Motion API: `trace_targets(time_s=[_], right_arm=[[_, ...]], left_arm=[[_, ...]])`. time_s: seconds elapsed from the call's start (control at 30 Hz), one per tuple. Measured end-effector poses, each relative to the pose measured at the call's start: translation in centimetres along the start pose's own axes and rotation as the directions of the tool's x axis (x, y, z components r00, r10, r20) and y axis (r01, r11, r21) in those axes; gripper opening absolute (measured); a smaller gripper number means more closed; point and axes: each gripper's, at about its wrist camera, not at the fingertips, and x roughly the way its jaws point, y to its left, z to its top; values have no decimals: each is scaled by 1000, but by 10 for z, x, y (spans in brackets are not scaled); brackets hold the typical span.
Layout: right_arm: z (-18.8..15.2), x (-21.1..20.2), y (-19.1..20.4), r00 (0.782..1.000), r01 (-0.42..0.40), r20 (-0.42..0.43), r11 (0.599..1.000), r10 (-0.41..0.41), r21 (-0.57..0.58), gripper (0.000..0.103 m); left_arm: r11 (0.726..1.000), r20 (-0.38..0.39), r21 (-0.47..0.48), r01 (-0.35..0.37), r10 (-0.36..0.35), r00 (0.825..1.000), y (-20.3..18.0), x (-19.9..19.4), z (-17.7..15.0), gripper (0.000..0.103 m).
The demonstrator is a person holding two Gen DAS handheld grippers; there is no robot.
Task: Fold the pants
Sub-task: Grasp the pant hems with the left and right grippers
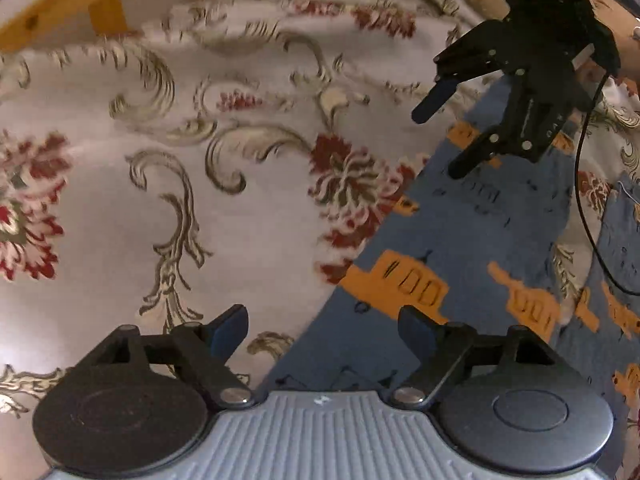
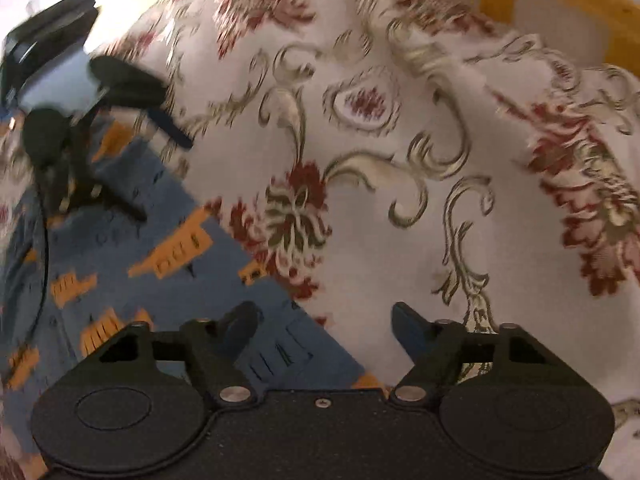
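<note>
Item inspected: blue pants (image 1: 472, 240) with orange printed blocks, lying flat on a floral bedspread (image 1: 160, 160). All positions below are given relative to the pants.

Left gripper (image 1: 324, 326): jaws apart, nothing between them. It hangs over the long straight edge of the pants, one fingertip above the blue cloth, the other above the bedspread. Whether the fingertips touch the fabric cannot be told.

Right gripper (image 2: 324, 324): jaws apart, likewise empty. It too straddles a straight edge of the pants, with cloth under its left finger and bedspread under its right.

Governing relation: in the left wrist view the long axis of the pants runs diagonally, from just ahead of the left jaws up and away toward the right gripper (image 1: 440, 140), which hovers over the far stretch of the same edge. Both tools therefore stand on one side of the garment, spaced along its length (neither is clearly nearer the edge than the other).

Judgement: no fold is visible yet. The next move likely calls for each gripper to close on this edge and carry it across the garment.

Background: a wooden bed frame (image 1: 48, 12) lies beyond the bedspread, well apart from the pants.
</note>
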Motion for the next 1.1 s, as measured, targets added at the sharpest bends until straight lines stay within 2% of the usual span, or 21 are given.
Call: trace_targets(time_s=[0.07, 0.13, 0.2, 0.23, 0.3, 0.33, 0.4, 0.43, 0.47, 0.57, 0.63, 0.7, 0.73, 0.83, 0.9, 0.97, 1.1], right_arm=[[-3, 5, -2, 1000, -13, -20, 1000, 13, -14, 65], [-7, 6, -1, 999, -28, -24, 999, 27, -30, 58], [-9, 7, 0, 999, -25, -24, 999, 24, -46, 50], [-10, 6, 1, 999, -30, -23, 998, 29, -50, 44], [-11, 4, 3, 999, -27, -24, 998, 26, -58, 39], [-11, 3, 4, 999, -21, -26, 998, 20, -64, 37], [-11, 3, 9, 1000, -1, -26, 997, -1, -77, 34], [-12, 2, 12, 1000, 13, -24, 996, -15, -83, 29], [-14, 2, 15, 999, 29, -20, 995, -31, -90, 20], [-22, 4, 31, 996, 87, -2, 988, -88, -130, 1], [-29, 3, 41, 991, 135, 17, 980, -134, -146, 0], [-32, 1, 49, 980, 201, 47, 968, -196, -151, 0], [-32, -1, 54, 969, 246, 71, 957, -237, -156, 0], [-25, -8, 63, 930, 361, 142, 914, -339, -183, 0], [-17, -9, 60, 907, 413, 171, 893, -385, -181, 0], [-8, -7, 54, 893, 440, 182, 884, -412, -158, 0], [2, 17, 45, 875, 480, 164, 861, -456, -170, 0]], left_arm=[[999, -37, -29, 24, -25, 999, 7, 10, -3, 66], [999, -78, -1, 39, -39, 996, 5, 18, -7, 57], [996, -94, 84, 14, -6, 996, -5, 21, -11, 54], [994, -95, 105, 6, 4, 995, -9, 21, -10, 48], [996, -100, 87, -1, 10, 995, -12, 21, -10, 34], [997, -98, 79, -25, 32, 995, -13, 21, -10, 25], [996, -88, 55, -63, 68, 994, -17, 20, -13, 15], [996, -81, 41, -84, 87, 993, -20, 20, -15, 11], [994, -72, 37, -105, 108, 992, -24, 19, -17, 7], [983, -48, 39, -179, 181, 982, -40, 16, -20, 4], [973, -38, 2, -230, 229, 973, -44, 14, -20, 4], [952, -30, -62, -300, 299, 954, -45, 11, -16, 4], [943, -11, -74, -323, 323, 946, -46, 6, -13, 4], [910, 84, -24, -414, 414, 906, -51, -8, -8, 4], [899, 101, -40, -436, 438, 893, -44, -14, -4, 4], [899, 106, -73, -431, 437, 893, -35, -12, 1, 4], [893, 91, -70, -444, 449, 889, -19, 3, 6, 5]])
